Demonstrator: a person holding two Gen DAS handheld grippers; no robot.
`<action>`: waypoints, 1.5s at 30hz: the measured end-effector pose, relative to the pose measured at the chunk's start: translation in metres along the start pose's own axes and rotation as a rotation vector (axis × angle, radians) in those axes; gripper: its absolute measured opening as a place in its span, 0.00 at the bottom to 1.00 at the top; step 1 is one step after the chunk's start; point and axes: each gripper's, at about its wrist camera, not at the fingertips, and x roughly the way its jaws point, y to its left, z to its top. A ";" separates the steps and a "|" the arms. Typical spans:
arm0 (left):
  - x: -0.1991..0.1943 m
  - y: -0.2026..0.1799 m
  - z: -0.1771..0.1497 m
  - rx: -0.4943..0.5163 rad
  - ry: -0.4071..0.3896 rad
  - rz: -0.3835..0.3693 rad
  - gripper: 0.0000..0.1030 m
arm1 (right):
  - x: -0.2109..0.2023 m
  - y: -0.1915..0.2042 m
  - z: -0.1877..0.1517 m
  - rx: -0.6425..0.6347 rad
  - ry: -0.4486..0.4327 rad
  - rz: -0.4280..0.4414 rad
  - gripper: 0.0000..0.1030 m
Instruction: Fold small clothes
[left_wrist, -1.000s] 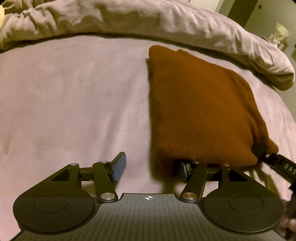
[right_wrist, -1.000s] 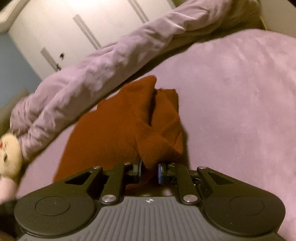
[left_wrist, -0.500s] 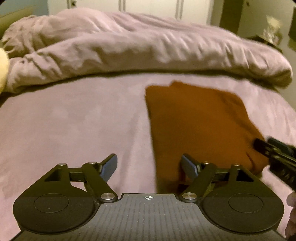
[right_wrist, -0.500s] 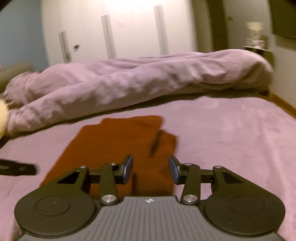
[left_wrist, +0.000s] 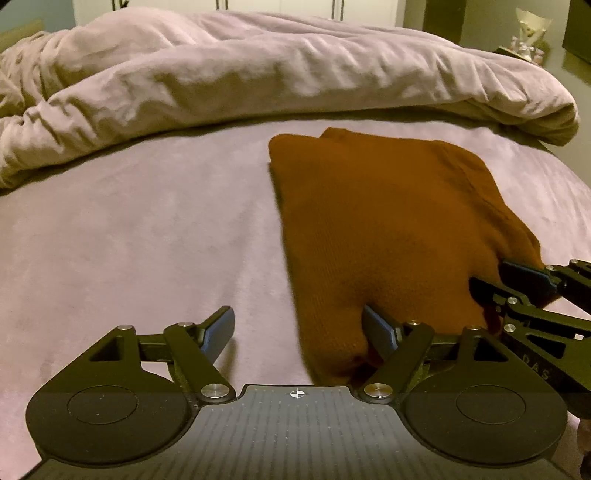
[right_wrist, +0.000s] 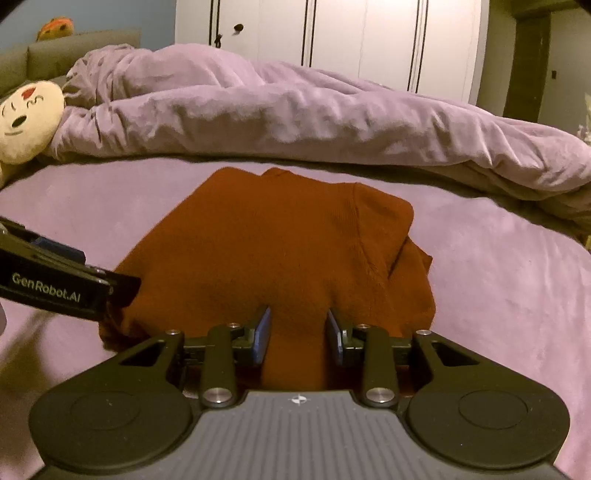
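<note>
a rust-brown knit garment (left_wrist: 388, 229) lies folded into a rough rectangle on the lilac bed sheet (left_wrist: 147, 240), near a bunched lilac duvet (left_wrist: 277, 74) that runs across the far side of the bed. one corner at the garment's right side shows a seam and a loose fold overlapping the main panel.

left gripper (left_wrist: 299, 330): jaws spread wide, nothing between them. its right finger touches the near left edge of the garment; its left finger (left_wrist: 218, 328) sits over bare sheet. in the right wrist view the same tool enters from the left (lettering "genrobot.ai" legible on its side), its tip at the garment's near left corner.

right gripper (right_wrist: 297, 334): jaws parted, set at the near edge of the garment with brown fabric showing between the fingers; neither pad visibly presses it, so no grip is confirmed.

a cream plush toy (right_wrist: 26, 122) with a drawn face rests against the duvet's left end. white wardrobe doors (right_wrist: 332, 40) stand behind the bed.
</note>
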 end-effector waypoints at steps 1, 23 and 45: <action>0.001 0.001 0.000 -0.004 0.001 -0.004 0.80 | 0.000 0.000 -0.001 -0.007 0.000 0.000 0.30; 0.007 0.026 -0.012 -0.158 -0.006 -0.119 0.97 | 0.009 -0.017 0.004 0.004 0.006 0.025 0.30; 0.090 0.086 0.041 -0.521 0.177 -0.543 0.87 | 0.073 -0.161 0.002 0.769 0.192 0.424 0.73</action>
